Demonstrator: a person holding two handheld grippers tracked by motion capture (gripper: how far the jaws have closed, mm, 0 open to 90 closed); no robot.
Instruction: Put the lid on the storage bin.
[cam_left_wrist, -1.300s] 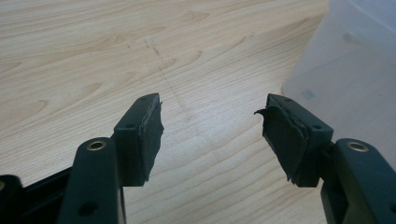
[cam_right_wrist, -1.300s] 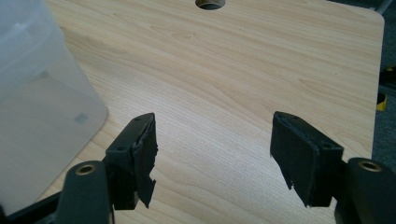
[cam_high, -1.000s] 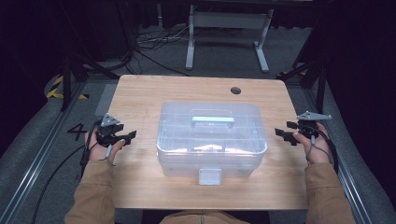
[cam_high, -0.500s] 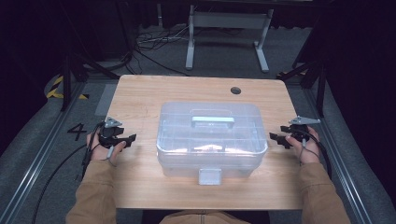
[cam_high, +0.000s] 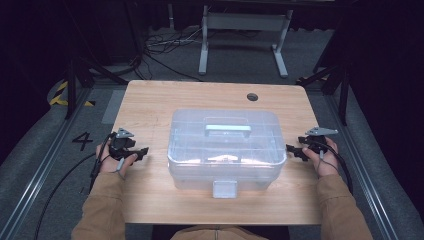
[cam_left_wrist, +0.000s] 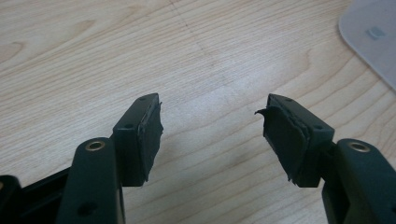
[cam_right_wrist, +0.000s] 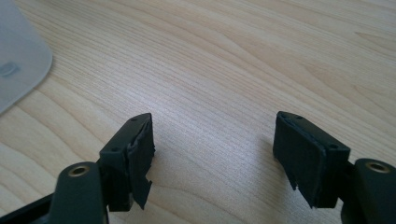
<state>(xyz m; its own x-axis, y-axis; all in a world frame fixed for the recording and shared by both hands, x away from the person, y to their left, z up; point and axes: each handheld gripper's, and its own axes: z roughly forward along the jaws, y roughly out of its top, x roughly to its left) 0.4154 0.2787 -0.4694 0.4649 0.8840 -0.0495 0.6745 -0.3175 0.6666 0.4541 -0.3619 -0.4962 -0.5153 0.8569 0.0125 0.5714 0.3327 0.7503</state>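
Note:
A clear plastic storage box (cam_high: 226, 150) with a pale green handle (cam_high: 227, 129) on its lid and a front latch (cam_high: 224, 188) sits shut in the middle of the wooden table (cam_high: 150, 105). My left gripper (cam_high: 142, 151) rests on the table left of the box, a short gap away, jaws pointing at it. My right gripper (cam_high: 291, 150) sits at the box's right side, jaws close to its wall. The left gripper (cam_left_wrist: 212, 126) is open over bare wood, a box corner (cam_left_wrist: 373, 37) at the top right. Likewise the right gripper (cam_right_wrist: 212, 140) is open and empty, a box corner (cam_right_wrist: 18, 60) at the left.
A round cable hole (cam_high: 252, 96) lies at the table's far right. Beyond the far edge stand a metal frame (cam_high: 240, 30) and floor cables (cam_high: 160, 45). A floor mark "4" (cam_high: 82, 141) lies left of the table.
The right gripper has moved left, closer to the box's right side. The left gripper has shifted slightly down and stays left of the box.

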